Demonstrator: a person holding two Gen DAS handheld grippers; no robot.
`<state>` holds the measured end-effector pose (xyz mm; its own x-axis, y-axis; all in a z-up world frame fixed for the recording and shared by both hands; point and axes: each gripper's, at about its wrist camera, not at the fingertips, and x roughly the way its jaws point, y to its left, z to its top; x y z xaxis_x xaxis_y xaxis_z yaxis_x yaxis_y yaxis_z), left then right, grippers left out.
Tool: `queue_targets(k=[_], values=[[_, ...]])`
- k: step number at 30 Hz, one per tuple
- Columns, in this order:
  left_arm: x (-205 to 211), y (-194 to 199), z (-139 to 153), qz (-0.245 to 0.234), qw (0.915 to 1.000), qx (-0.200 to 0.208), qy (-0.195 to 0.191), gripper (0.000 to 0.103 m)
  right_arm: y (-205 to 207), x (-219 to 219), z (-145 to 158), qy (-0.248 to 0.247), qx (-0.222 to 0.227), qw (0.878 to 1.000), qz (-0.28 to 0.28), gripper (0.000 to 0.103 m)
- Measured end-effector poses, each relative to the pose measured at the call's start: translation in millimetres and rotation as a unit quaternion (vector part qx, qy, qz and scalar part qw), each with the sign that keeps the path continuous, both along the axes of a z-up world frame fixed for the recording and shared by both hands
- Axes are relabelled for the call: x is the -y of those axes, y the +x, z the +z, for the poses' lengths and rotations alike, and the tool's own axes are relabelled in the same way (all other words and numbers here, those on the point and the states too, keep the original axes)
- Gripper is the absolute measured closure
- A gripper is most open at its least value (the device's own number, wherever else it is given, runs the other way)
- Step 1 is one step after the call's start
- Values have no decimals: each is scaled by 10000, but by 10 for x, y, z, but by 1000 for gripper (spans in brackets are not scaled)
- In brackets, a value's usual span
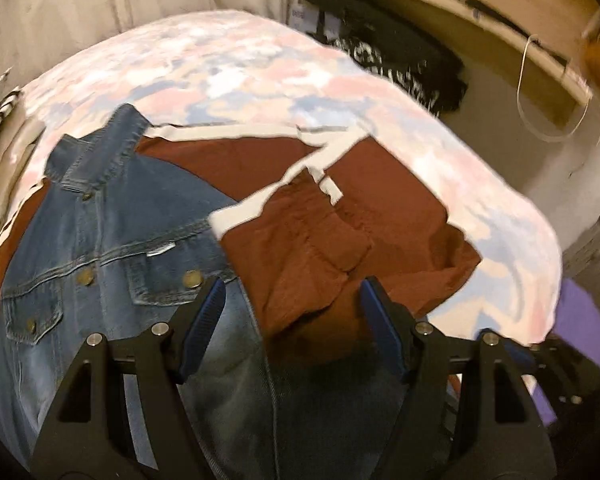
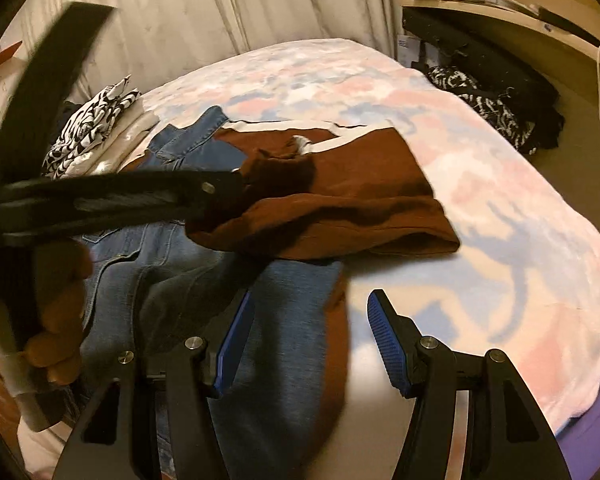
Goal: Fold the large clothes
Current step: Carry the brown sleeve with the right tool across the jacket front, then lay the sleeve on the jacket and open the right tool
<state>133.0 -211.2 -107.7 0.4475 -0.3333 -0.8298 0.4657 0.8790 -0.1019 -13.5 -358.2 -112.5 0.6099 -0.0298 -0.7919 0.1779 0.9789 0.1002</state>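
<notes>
Denim jacket [image 1: 112,248] spread flat on the bed [image 1: 228,64], collar toward the far side, front buttons up. Over it and to its right, a brown garment [image 1: 388,216] with pale trim, partly bunched and doubled over itself. Both laid out in the middle of the bedspread, presumably for room to fold.

Left gripper [image 1: 292,312] low over the seam where brown cloth meets denim, fingers [image 1: 206,316] wide apart, nothing between them in its own view. Seen from the right wrist camera, the left gripper [image 2: 236,182] reaching in from the side with its tip buried in a raised lump of the brown garment [image 2: 352,208]; whether clamped on that cloth cannot be told from there, though the lifted fold suggests a push or drag toward the right.

Right gripper [image 2: 306,336] hovering near the bed's near edge, fingers [image 2: 388,332] spread, empty, straddling the jacket's lower hem [image 2: 284,320] and bare bedspread. Probably waiting to pin or take the hem.

Stack of folded patterned clothes [image 2: 92,128] at the far left of the bed, apart from the working pieces. Folding judged barely begun.
</notes>
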Motion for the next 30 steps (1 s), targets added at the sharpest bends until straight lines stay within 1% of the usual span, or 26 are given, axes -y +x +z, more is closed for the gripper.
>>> queue_targets(k=[2, 4, 5, 6, 8, 10, 11, 13, 15, 17, 18, 19, 20, 21, 22, 24, 25, 27, 28, 29, 30], values=[[97, 80, -125, -2, 9997, -126, 188, 36, -83, 133, 0, 76, -1, 9999, -78, 43], [132, 150, -199, 49, 9996, -167, 242, 67, -146, 224, -1, 150, -5, 9998, -143, 43], [142, 192, -199, 76, 9994, -206, 279, 92, -122, 208, 1, 161, -8, 9997, -163, 43], [110, 215, -186, 175, 9993, -151, 297, 97, -129, 228, 3, 181, -9, 9997, -182, 43], [3, 234, -58, 379, 9990, 182, 135, 99, -125, 231, 7, 225, 6, 9996, -192, 43], [-173, 214, 167, 592, 9960, 672, -78, 99, -102, 210, 14, 267, 36, 9995, -178, 43], [-284, 196, 282, 737, 9930, 904, -193, 99, -110, 218, 26, 279, 56, 9994, -175, 43], [-572, 176, 487, 1143, 9836, 1337, -400, 99, -94, 218, 47, 278, 81, 9994, -164, 43], [-937, 156, 597, 1645, 9716, 1623, -510, 99, -41, 151, 68, 268, 108, 9995, -160, 43], [-1286, 185, 573, 2098, 9616, 1689, -520, 99, -60, 160, 98, 259, 127, 9995, -148, 43], [-1520, 228, 498, 2326, 9583, 1587, -494, 99, -14, 120, 108, 258, 129, 9995, -132, 43], [-1677, 271, 421, 2422, 9586, 1410, -497, 99, 13, 102, 114, 263, 121, 9995, -107, 43], [-1860, 324, 313, 2553, 9591, 1114, -500, 99, 64, 50, 106, 260, 109, 9996, -85, 43], [-2070, 376, 166, 2723, 9578, 733, -550, 99, 66, 37, 110, 257, 86, 9996, -34, 43], [-2237, 409, 47, 2848, 9556, 444, -618, 98, 94, 3, 115, 259, 58, 9996, 11, 43], [-2550, 422, -192, 2982, 9513, -61, -779, 84, 187, -56, 100, 261, 12, 9996, 73, 43], [-2674, 390, -259, 3006, 9497, -184, -856, 81, 210, -73, 105, 271, -23, 9996, 107, 43], [-2856, 352, -330, 2996, 9485, -292, -983, 67, 273, -99, 112, 342, -65, 9993, 166, 43], [-2904, 340, -335, 2956, 9493, -311, -1028, 64, 302, -106, 126, 404, -81, 9989, 205, 40], [-2963, 346, -335, 2911, 9499, -317, -1092, 57, 333, -111, 145, 463, -84, 9986, 233, 35], [-3021, 354, -326, 2845, 9507, -327, -1194, 50, 363, -114, 159, 494, -82, 9984, 251, 33]])
